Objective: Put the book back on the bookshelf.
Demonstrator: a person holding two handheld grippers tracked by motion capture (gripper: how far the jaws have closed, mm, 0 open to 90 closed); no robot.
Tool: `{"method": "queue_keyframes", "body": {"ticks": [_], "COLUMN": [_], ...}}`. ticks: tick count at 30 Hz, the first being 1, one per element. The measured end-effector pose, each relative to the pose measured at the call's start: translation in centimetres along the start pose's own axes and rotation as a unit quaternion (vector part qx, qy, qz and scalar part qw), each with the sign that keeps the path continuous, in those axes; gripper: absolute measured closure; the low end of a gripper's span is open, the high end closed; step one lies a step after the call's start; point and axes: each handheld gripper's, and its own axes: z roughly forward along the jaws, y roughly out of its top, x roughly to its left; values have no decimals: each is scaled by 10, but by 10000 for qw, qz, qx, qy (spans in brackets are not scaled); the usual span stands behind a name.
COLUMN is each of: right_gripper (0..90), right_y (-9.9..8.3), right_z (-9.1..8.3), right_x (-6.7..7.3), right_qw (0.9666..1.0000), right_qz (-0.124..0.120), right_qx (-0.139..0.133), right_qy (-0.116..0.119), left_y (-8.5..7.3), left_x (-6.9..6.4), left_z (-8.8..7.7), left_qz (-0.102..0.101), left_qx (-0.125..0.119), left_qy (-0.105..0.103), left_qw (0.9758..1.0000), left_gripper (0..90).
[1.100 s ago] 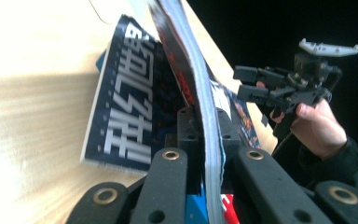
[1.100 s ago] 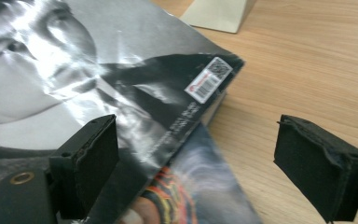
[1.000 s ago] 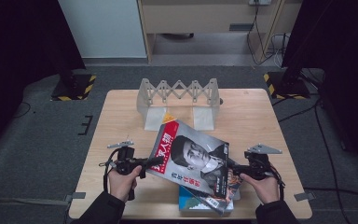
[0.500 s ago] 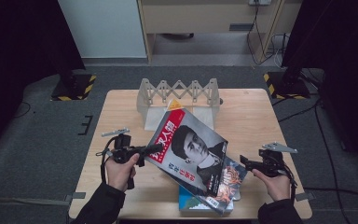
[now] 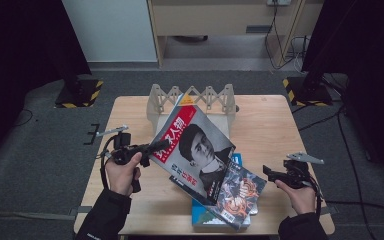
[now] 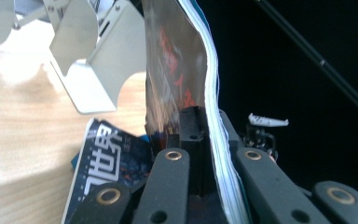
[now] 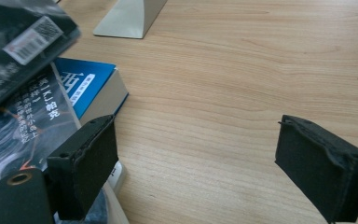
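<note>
Your left gripper [image 5: 161, 145] clamps the magazine [image 5: 195, 145] by its edge, tilted above the books [image 5: 240, 192] before the rack [image 5: 192, 97], while your right gripper [image 5: 268, 171] hangs wide open and empty over the table [image 5: 270, 125]

In the left gripper view the magazine [image 6: 179, 70] clamped between the jaws stands edge-on right ahead, its cover a dark blur whose red print cannot be read, and its top runs off the picture's upper edge. Beyond it the metal rack [image 6: 81, 60] is cut off by the top edge. In the right gripper view, beside one jaw, the blue book [image 7: 91, 86] lies half hidden under a dark magazine [image 7: 16, 126], itself cut by the picture's edge.
</note>
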Motion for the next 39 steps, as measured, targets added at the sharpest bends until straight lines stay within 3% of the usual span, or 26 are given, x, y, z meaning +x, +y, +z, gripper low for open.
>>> {"method": "queue_keyframes", "body": {"ticks": [11, 18, 26, 35, 39], "right_gripper": [131, 133, 132, 132, 132], "right_y": [-2, -3, -5, -7, -7], "right_z": [-3, -2, 0, 2, 3], "right_x": [-12, -16, -18, -20, -20], "right_qw": [9997, 9996, 9994, 9991, 9991], "right_qz": [144, 150, 83, 64, 46], "right_qx": [-4, 33, 91, 149, 164], "right_qy": [-187, -246, -337, -391, -397], "left_y": [22, 39, 58, 66, 70], "left_x": [-5, -6, -4, 3, 7], "left_z": [-27, -48, -78, -107, -122], "left_qz": [92, 162, 278, 297, 332], "left_qx": [-420, -726, -1096, -1296, -1426], "left_qy": [138, 180, 548, 767, 970], "left_qw": [9990, 9971, 9921, 9881, 9845], "left_gripper": [860, 860, 861, 861, 861]}}
